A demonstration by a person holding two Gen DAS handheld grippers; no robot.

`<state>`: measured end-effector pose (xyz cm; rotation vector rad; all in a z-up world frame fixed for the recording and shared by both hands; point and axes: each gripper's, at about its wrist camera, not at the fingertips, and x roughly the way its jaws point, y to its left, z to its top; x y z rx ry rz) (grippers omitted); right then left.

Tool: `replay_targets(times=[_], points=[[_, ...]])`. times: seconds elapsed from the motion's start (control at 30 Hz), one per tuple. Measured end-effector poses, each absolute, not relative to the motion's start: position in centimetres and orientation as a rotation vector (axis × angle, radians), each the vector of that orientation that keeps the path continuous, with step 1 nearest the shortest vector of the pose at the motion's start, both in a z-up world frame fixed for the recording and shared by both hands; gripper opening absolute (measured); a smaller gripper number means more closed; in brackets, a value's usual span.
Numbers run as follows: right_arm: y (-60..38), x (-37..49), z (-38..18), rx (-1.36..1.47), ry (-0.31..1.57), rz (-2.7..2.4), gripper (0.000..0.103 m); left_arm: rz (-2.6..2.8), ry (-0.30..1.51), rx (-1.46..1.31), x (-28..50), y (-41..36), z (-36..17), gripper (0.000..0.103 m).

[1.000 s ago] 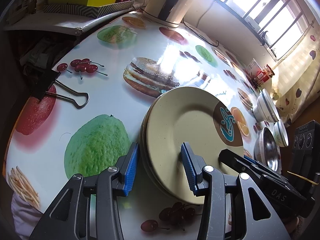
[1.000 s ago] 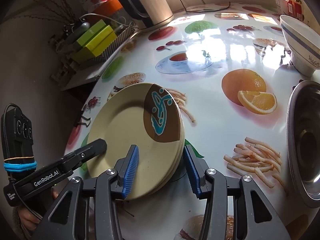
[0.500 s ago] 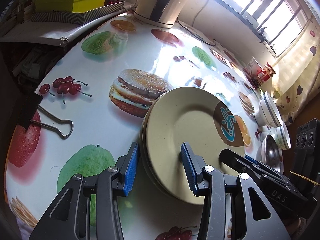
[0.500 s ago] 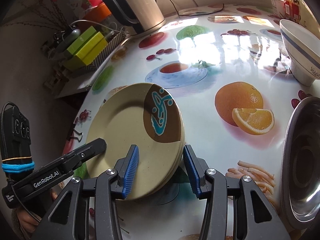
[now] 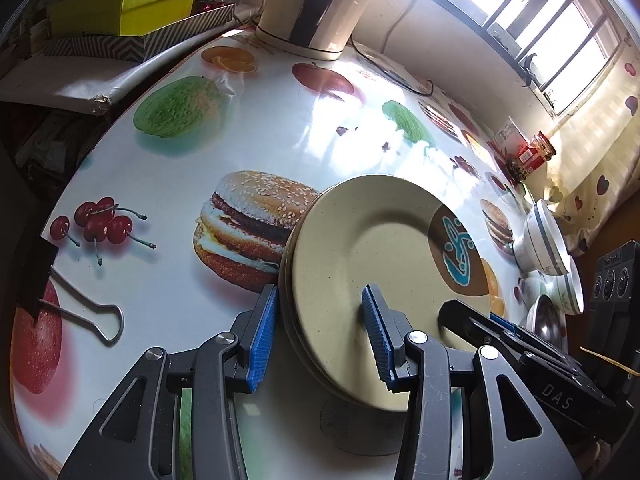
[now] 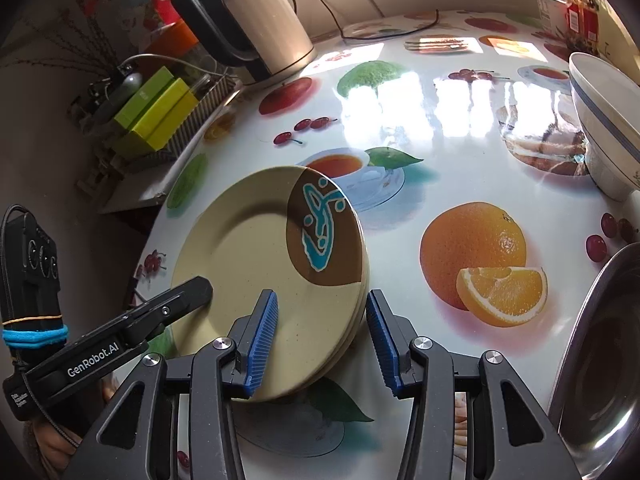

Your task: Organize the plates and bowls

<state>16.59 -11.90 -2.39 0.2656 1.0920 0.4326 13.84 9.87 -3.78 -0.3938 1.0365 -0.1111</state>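
Note:
A stack of beige plates (image 5: 372, 264) with a brown and teal patch is held above the table, with its shadow below. My left gripper (image 5: 318, 336) is shut on the stack's near left rim. My right gripper (image 6: 320, 340) is shut on the stack's (image 6: 256, 256) near right rim. Each gripper shows in the other's view, the right one (image 5: 520, 344) and the left one (image 6: 132, 328). White bowls with blue stripes (image 5: 544, 240) (image 6: 604, 128) and a steel bowl (image 6: 600, 364) (image 5: 546, 320) stand to the right.
The table (image 5: 304, 136) has a glossy fruit and burger print. A kettle (image 6: 256, 28) and its cord stand at the back. Yellow-green boxes (image 5: 124, 4) sit beyond the left edge. A binder clip (image 5: 80, 316) lies at the left. A red jar (image 5: 532, 156) stands by the window.
Both grippers have carried the plate stack away from me across the table; the burger print and binder clip slid nearer in the left view, the orange print nearer in the right view.

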Motion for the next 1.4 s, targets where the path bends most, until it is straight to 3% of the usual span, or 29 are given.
replay_targets(times=[0.77, 1.4], points=[[-11.9, 18.4, -2.3, 0.279, 1.087, 0.419, 0.046, -0.102, 1.042, -0.369, 15.9, 9.5, -3.6, 0.044], [-12.0, 18.1, -2.4, 0.265, 1.081, 0.418, 0.058, -0.087, 1.022, -0.303, 15.2, 8.7, -2.9, 0.044]])
